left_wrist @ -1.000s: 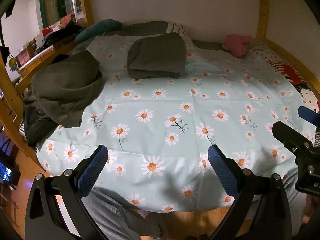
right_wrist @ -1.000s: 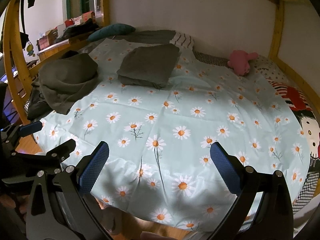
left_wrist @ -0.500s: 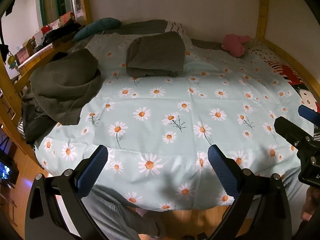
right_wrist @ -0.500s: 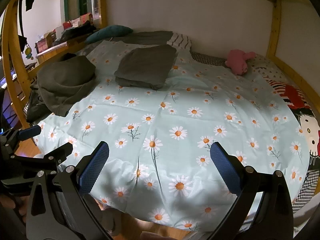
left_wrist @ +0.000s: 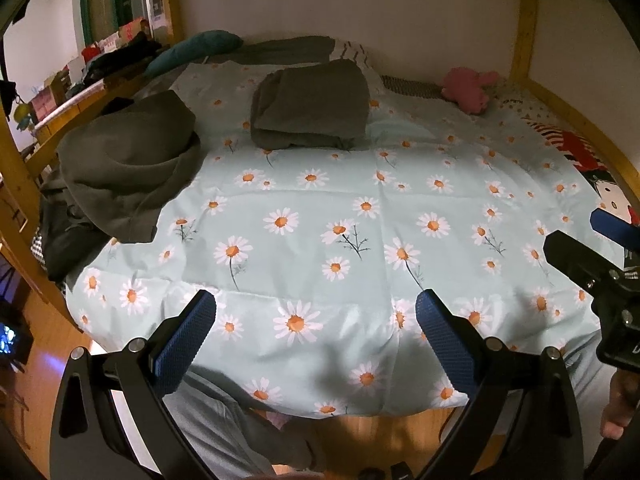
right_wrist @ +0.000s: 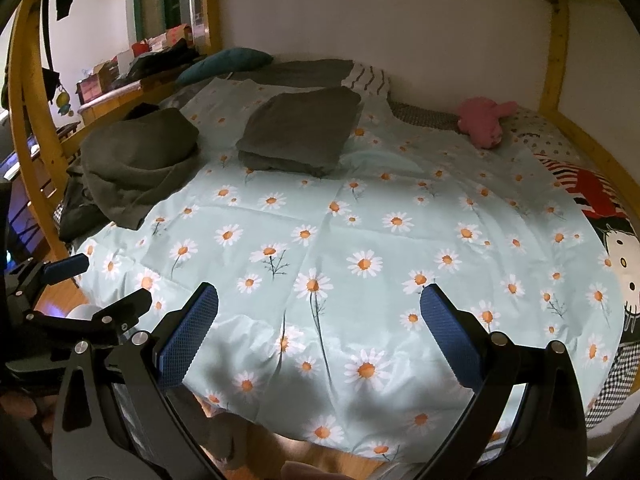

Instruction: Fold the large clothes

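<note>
at the bed's left edge, rumpled grey garment (left_wrist: 124,168) partly overhanging, lower folds indistinct; both hand-held grippers (left_wrist: 316,332) (right_wrist: 320,328) released, empty

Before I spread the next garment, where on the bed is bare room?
The daisy quilt lies bare from its near edge up to the folded grey stack, and right toward the cartoon-cat blanket. The left side is crowded by the crumpled dark garment.

White wall (right_wrist: 400,20) behind a yellow wooden bunk frame (right_wrist: 554,52), dim light.
</note>
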Motion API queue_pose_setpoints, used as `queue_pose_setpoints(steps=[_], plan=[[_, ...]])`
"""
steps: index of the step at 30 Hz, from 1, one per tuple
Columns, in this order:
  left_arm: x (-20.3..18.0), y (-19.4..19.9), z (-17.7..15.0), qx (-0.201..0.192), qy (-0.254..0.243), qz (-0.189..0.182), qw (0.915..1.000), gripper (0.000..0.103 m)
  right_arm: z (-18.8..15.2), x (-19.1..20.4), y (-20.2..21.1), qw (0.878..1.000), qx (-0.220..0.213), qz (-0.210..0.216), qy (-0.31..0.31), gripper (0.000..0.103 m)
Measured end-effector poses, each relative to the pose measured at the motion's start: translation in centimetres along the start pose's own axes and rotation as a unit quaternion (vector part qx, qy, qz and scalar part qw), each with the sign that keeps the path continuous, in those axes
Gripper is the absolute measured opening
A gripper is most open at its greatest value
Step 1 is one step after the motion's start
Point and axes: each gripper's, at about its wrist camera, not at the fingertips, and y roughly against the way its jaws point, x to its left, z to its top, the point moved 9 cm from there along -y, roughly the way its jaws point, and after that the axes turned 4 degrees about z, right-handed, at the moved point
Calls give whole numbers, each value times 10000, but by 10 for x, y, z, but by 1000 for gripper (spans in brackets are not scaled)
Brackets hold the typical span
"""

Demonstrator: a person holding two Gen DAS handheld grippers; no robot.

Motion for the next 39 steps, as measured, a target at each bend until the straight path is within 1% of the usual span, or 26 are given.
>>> queue_pose_setpoints(steps=[11, 20, 26, 32, 39], plan=[[1, -1, -1, 30, 8, -42, 10000, 98, -1, 1, -2, 10000, -3, 34, -55, 100], [4, 0, -1, 10, 0, 0, 10000, 98, -1, 2, -5, 10000, 45, 66, -48, 100], [10, 2, 3, -116, -1, 346, 9993, 98, -1, -1, -5, 9999, -11, 40, -141, 100], [6, 3, 3, -49, -39, 188, 9998, 98, -1, 0, -5, 9999, -10, 38, -155, 100], [7, 3, 2, 25, 110, 62, 9999, 98, -1, -1, -5, 9999, -9, 46, -146, 100]])
